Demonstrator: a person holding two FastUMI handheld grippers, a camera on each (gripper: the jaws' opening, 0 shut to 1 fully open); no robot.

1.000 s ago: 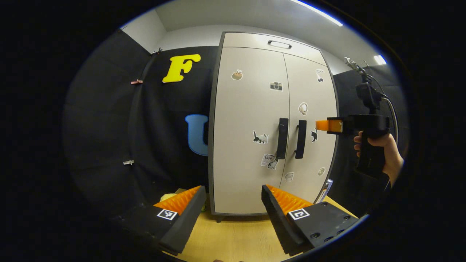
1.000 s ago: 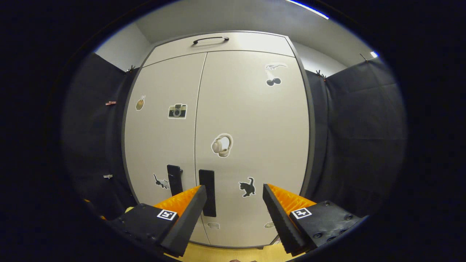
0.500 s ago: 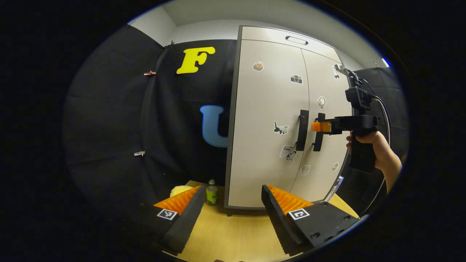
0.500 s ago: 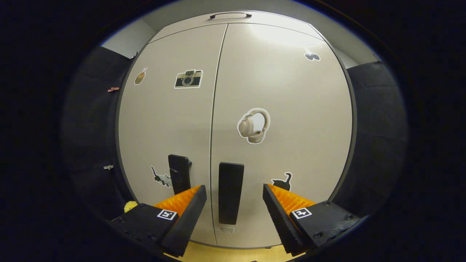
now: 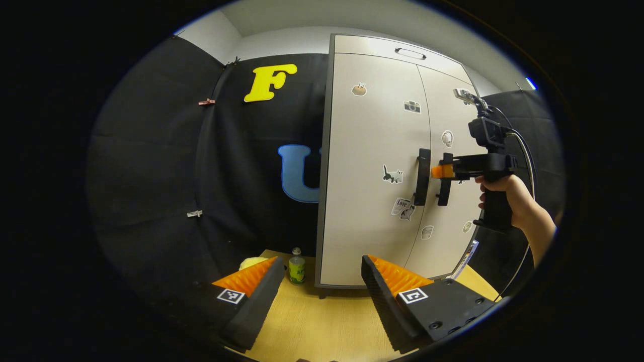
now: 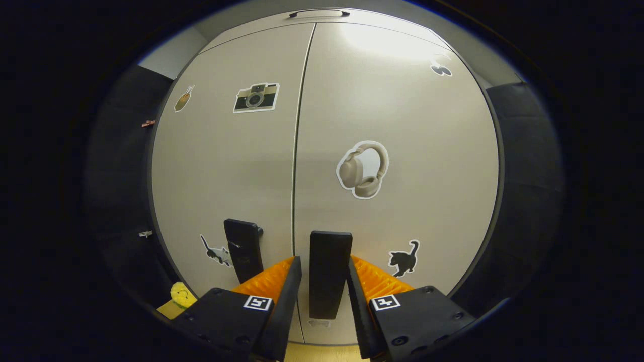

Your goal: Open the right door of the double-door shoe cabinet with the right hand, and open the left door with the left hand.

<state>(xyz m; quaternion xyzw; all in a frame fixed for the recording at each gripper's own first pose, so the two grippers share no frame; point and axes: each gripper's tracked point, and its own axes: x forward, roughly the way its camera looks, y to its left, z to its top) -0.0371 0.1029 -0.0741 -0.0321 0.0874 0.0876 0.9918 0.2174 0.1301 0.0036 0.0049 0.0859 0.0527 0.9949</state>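
Right gripper (image 6: 323,296) jaws clamped on right handle (image 6: 329,271), left gripper (image 5: 319,291) jaws apart; two doors, two handles.

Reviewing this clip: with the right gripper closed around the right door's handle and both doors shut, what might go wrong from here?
1. The right gripper pinches only the lower part of the right handle; it may slip off when pulled.
2. The left handle sits close beside it, so a sideways drift could knock it.
3. The left gripper hangs well back from the cabinet, so its door may open late.
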